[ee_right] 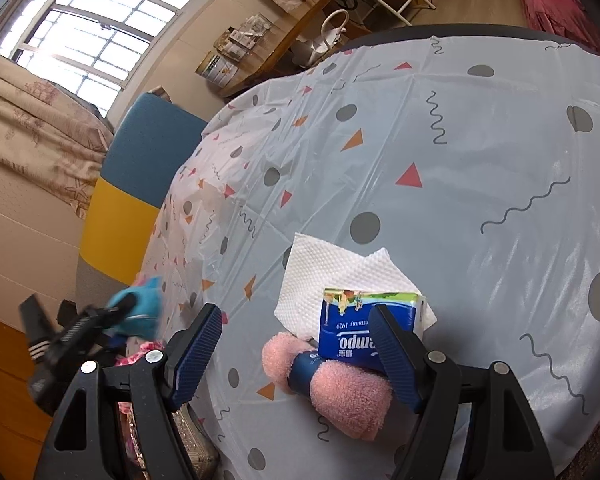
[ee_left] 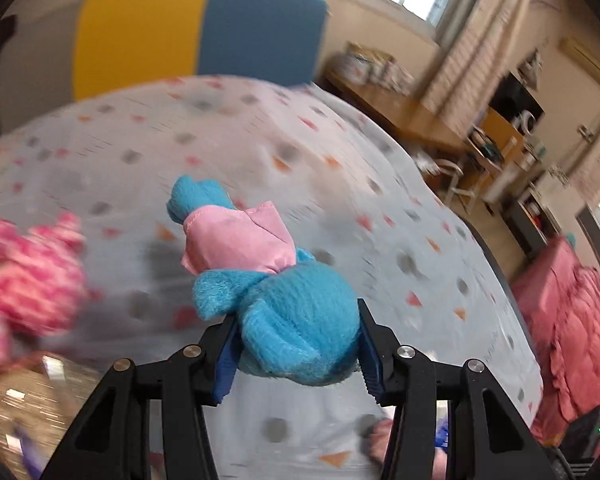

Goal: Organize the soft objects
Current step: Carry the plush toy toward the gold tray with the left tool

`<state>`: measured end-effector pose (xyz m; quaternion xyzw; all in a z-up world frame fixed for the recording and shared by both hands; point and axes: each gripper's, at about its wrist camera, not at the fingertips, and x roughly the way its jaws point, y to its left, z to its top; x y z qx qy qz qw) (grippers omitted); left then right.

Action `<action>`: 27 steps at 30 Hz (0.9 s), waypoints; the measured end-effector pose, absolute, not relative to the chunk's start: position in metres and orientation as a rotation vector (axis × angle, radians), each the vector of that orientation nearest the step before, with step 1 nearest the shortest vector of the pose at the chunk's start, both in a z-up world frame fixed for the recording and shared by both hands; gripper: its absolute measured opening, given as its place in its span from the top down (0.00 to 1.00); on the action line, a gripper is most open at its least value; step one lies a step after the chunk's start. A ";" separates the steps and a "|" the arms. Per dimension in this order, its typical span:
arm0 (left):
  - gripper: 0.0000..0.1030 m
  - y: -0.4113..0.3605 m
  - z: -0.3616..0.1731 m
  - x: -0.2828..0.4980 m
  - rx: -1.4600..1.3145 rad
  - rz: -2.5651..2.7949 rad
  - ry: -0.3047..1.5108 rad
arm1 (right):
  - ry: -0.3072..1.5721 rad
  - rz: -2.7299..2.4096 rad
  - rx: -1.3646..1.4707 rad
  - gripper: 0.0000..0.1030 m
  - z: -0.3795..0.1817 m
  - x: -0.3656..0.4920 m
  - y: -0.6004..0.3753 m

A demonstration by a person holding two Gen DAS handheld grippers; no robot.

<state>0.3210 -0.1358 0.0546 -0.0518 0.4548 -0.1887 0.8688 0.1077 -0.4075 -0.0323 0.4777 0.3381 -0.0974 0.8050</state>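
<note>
My left gripper [ee_left: 298,316] is shut on a blue plush toy [ee_left: 236,240] in a pink dress, pads pressing its round head, and holds it above the patterned tablecloth [ee_left: 340,168]. The right wrist view shows that gripper and the plush toy [ee_right: 140,304], blurred, at the table's left edge. My right gripper [ee_right: 296,312] stands open over a rolled pink towel [ee_right: 348,396] with a blue band. Its right finger [ee_right: 396,356] overlaps a blue tissue pack [ee_right: 348,332] lying on a white paper napkin [ee_right: 324,272]. Nothing is gripped there.
A pink-and-white plush [ee_left: 28,276] sits at the left, over a glittery box [ee_left: 32,392]. A yellow and blue panel [ee_left: 196,28] stands behind the table. A wooden desk [ee_left: 404,108] and pink bedding [ee_left: 568,320] lie to the right.
</note>
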 end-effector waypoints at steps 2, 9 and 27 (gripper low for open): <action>0.50 -0.107 0.068 0.325 -0.115 -0.347 0.926 | 0.737 -0.209 1.015 0.25 -0.033 0.109 -0.406; 0.50 -0.004 0.092 0.331 -0.135 -0.179 0.861 | 0.772 -0.214 0.968 0.25 -0.033 0.113 -0.400; 0.50 0.163 0.069 0.208 -0.214 0.016 0.827 | 0.814 -0.202 0.897 0.25 -0.029 0.123 -0.400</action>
